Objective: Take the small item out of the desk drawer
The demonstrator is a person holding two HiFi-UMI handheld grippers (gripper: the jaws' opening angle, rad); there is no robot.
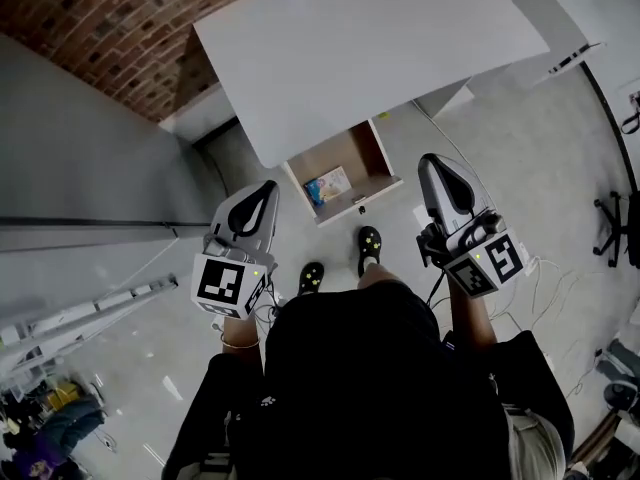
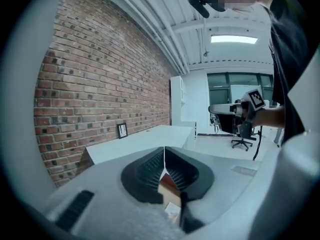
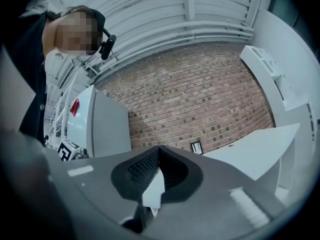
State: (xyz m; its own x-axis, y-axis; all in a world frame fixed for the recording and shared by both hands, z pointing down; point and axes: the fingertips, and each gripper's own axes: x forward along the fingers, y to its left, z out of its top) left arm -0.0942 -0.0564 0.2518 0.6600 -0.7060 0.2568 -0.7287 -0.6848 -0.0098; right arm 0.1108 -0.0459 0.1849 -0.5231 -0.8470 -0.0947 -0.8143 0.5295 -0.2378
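The desk drawer [image 1: 372, 155] stands pulled out under the white desk top [image 1: 370, 43], its wooden floor showing. A small blue-and-white packet [image 1: 328, 185] lies flat in the drawer near its front left. My left gripper [image 1: 268, 186] hangs above the floor, just left of the drawer front, jaws shut and empty. My right gripper [image 1: 432, 160] is held to the drawer's right, also shut with nothing in it. In the left gripper view the jaws [image 2: 164, 149] meet at the tip, and the packet [image 2: 172, 211] shows below them. The right gripper [image 3: 159, 148] points up at the wall.
A brick wall [image 1: 120, 28] runs behind the desk. The person's two shoes [image 1: 368, 243] stand right before the drawer front. Cables [image 1: 545, 273] trail on the floor at the right, beside an office chair [image 1: 615, 228]. A ladder [image 1: 80, 313] lies at the left.
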